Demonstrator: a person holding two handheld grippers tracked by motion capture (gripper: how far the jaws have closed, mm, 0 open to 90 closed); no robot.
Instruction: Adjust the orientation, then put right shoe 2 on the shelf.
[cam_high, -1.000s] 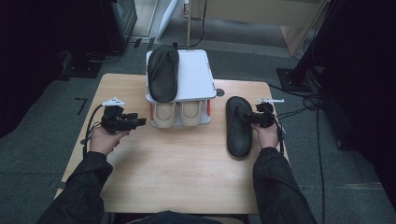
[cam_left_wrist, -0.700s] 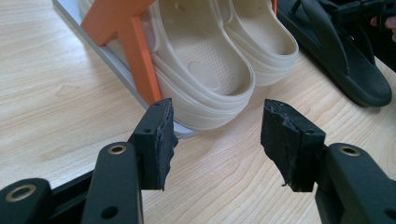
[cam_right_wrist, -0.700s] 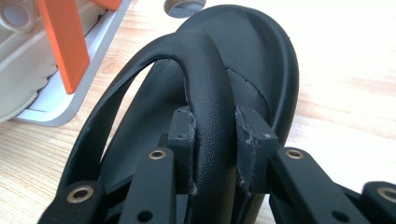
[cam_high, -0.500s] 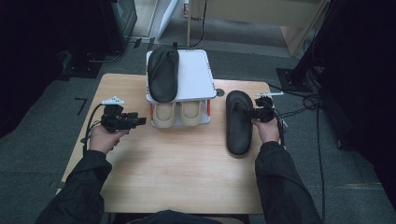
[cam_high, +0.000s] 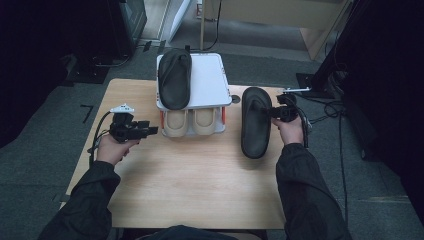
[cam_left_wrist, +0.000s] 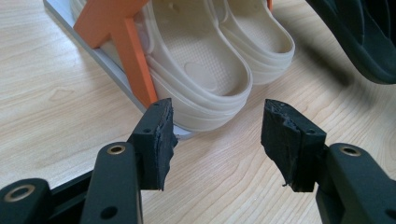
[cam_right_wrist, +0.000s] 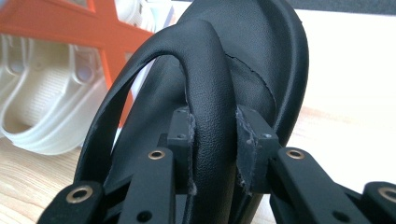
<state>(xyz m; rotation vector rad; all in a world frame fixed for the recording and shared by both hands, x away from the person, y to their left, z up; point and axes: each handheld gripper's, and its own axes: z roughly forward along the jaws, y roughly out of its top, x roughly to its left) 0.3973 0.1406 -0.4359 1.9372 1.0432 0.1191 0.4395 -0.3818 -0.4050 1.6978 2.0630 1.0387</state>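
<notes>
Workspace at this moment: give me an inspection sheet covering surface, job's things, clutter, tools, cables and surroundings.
Surface: light wooden table, bare in front of the person.
Job's things: white two-level shoe rack with orange supports at the table's far edge; one black sandal on its top shelf; a pair of cream clogs on the lower level; second black sandal right of the rack.
Clutter: nothing seen.
Tools: left tool open, aimed at the clogs, holding nothing; right tool shut on the second black sandal's strap.
Cables: one trails from each tool; more lie on the floor to the right.
Surroundings: grey carpet, dark equipment at the left and right, wooden furniture behind.
</notes>
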